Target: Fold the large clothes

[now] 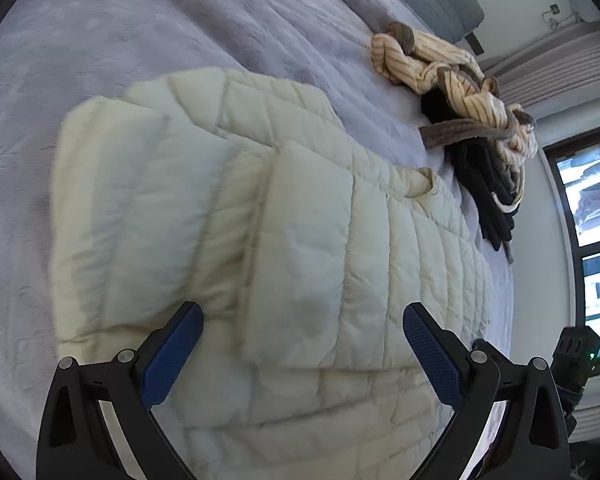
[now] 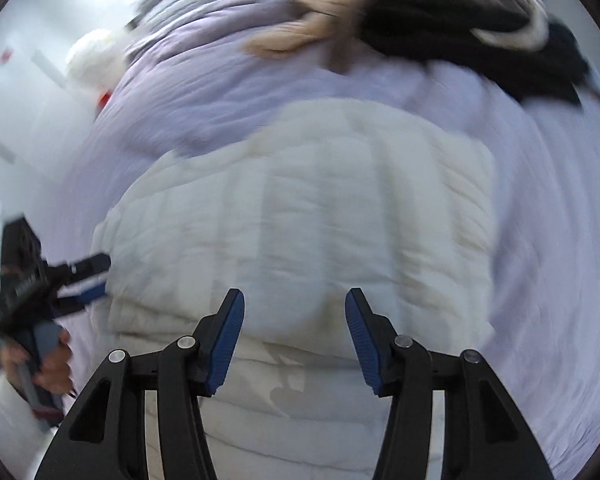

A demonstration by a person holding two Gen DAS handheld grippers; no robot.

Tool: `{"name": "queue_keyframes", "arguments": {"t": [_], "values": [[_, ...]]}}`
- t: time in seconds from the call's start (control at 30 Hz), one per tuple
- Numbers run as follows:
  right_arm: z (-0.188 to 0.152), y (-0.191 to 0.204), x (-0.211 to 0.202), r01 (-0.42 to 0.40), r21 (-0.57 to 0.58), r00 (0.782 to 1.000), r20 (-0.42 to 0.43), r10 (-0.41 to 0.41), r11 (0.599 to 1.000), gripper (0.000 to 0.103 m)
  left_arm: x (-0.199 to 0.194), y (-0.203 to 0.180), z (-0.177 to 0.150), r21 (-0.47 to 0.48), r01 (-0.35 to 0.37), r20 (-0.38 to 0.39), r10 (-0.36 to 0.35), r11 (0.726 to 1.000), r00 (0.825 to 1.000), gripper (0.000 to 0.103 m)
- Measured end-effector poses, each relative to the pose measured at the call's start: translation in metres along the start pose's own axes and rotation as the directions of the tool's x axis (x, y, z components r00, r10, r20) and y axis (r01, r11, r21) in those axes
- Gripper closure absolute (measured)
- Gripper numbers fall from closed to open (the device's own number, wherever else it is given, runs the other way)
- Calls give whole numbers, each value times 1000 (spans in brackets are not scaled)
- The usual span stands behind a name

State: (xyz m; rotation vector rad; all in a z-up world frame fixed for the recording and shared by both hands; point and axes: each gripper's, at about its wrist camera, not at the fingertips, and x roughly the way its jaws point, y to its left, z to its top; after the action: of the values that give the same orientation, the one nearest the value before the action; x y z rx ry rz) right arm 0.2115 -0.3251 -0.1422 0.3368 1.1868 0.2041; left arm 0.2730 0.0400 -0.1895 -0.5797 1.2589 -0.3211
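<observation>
Lavender bed cover (image 1: 112, 60) carrying a cream quilted jacket (image 1: 284, 216), which lies flat in the middle of the bed with at least one panel or sleeve already folded across its body. Beyond it, at the far right, a heap of striped tan clothing (image 1: 452, 76) lies over dark garments (image 1: 488, 188), apart from the jacket. Left tongs (image 1: 302, 354) hover over the near edge, spread wide and holding nothing. Right tongs (image 2: 294, 338), in a blurred view, hang over the jacket's near part, moderately spread and likewise empty. The step in hand appears to be between folds; the next move probably calls for pinching two near corners and carrying them towards the far edge.
</observation>
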Motion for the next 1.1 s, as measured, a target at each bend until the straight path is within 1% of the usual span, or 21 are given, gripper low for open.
{"name": "queue_keyframes", "arguments": {"t": [0.03, 0.1, 0.13, 0.17, 0.2, 0.23, 0.27, 0.3, 0.33, 0.4, 0.47, 0.57, 0.63, 0.73, 0.77, 0.8, 0.87, 0.93, 0.97, 1.03, 1.1], "values": [[-1, -6, -2, -7, 22, 1000, 1, 7, 1000, 46, 3, -4, 1, 7, -2, 5, 2, 1000, 1000, 3], [-4, -16, -8, -29, 49, 1000, 14, 28, 998, 46, 3, -14, 1, 26, -1, 24, 1, 1000, 1000, 16], [-7, -18, -11, -30, 52, 999, 17, 29, 998, 46, 3, -16, 1, 32, 1, 24, -1, 999, 1000, 30], [-8, -21, -13, -28, 55, 999, 19, 27, 998, 46, 3, -19, 1, 40, -5, 23, 4, 999, 1000, 48], [-9, -22, -14, -27, 58, 999, 20, 25, 998, 46, 2, -20, 1, 52, -11, 24, 10, 999, 1000, 60], [-9, -24, -14, -26, 64, 1000, 20, 24, 998, 46, 0, -21, 0, 62, -13, 25, 12, 998, 1000, 82], [-10, -26, -15, -26, 70, 999, 20, 25, 997, 46, -2, -22, -1, 71, -18, 28, 16, 997, 999, 90], [-10, -27, -16, -28, 79, 999, 24, 26, 996, 46, -5, -23, -2, 78, -22, 38, 19, 997, 999, 94], [-10, -28, -16, -28, 85, 999, 27, 26, 996, 46, -10, -23, -3, 84, -23, 54, 19, 996, 998, 94], [-10, -33, -19, -30, 97, 999, 37, 27, 995, 46, -23, -22, -10, 88, -17, 89, 9, 996, 996, 98], [-10, -37, -21, -30, 105, 999, 43, 25, 994, 46, -31, -17, -17, 81, -12, 99, 4, 997, 995, 98], [-10, -42, -24, -22, 114, 998, 53, 16, 993, 46, -34, -8, -29, 92, -42, 88, 34, 995, 995, 98], [-9, -47, -27, -19, 122, 998, 62, 11, 992, 46, -29, -1, -35, 98, -77, 64, 71, 992, 995, 98], [-3, -54, -27, -8, 144, 998, 68, -2, 989, 47, -21, 5, -39, 96, -99, 56, 94, 990, 994, 98], [0, -57, -25, -14, 153, 998, 70, 3, 988, 48, -20, 6, -40, 97, -103, 56, 98, 990, 994, 98], [2, -59, -23, -17, 161, 998, 67, 6, 987, 56, -19, 6, -41, 99, -108, 58, 103, 989, 993, 98], [6, -61, -16, -18, 166, 999, 51, 9, 986, 66, -16, 4, -41, 105, -121, 61, 116, 987, 991, 98], [6, -61, -1, 20, 151, 1000, 8, -21, 988, 72, -13, 4, -41, 111, -138, 60, 132, 984, 989, 98], [5, -62, 6, 34, 150, 999, -12, -32, 988, 76, -11, 5, -42, 111, -145, 59, 139, 983, 988, 98], [2, -68, 22, 42, 159, 998, -52, -34, 986, 77, -10, 7, -42, 107, -153, 57, 147, 982, 987, 98], [-1, -73, 29, 33, 179, 998, -66, -22, 983, 77, -10, 9, -42, 103, -154, 57, 149, 983, 987, 98]]}}
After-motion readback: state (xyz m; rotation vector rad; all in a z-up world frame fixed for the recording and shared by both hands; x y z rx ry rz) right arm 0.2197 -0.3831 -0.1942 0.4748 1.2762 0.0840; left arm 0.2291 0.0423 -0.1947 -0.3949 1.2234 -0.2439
